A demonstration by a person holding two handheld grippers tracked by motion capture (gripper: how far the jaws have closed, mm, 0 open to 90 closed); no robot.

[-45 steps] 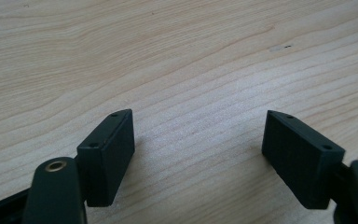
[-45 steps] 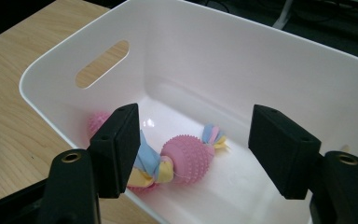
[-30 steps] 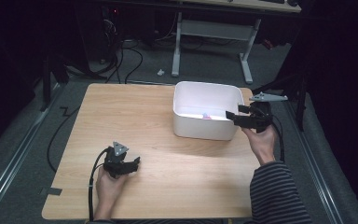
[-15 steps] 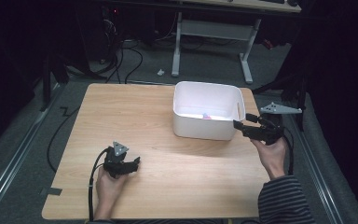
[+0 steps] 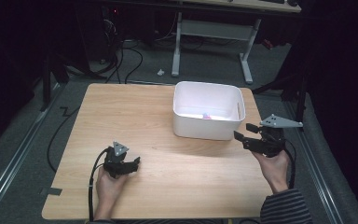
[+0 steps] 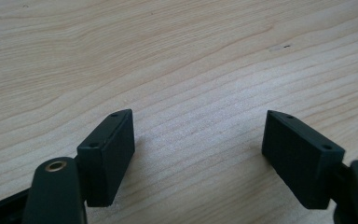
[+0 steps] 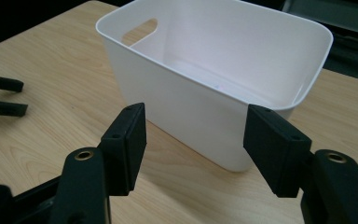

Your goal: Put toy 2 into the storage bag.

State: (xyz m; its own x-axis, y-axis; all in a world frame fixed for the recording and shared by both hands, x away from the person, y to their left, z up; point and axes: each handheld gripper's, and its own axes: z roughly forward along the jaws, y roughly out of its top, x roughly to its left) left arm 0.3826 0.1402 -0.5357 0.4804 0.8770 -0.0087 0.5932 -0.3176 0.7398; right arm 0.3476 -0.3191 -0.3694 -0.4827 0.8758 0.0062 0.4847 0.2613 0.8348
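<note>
Hovering just beside the near right corner of the white bin (image 5: 208,127), right gripper (image 5: 243,133) with jaws just drawn closer yet still apart and empty, pink item (image 5: 207,115) lying inside the bin, left gripper (image 5: 131,164) spread, well apart from the bin on the wooden table (image 5: 135,112).

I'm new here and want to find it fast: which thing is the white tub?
Start at the wooden table. On its far right part stands the white tub, open-topped with rounded corners. It is the one container on the table, and something small and pink lies inside.
</note>
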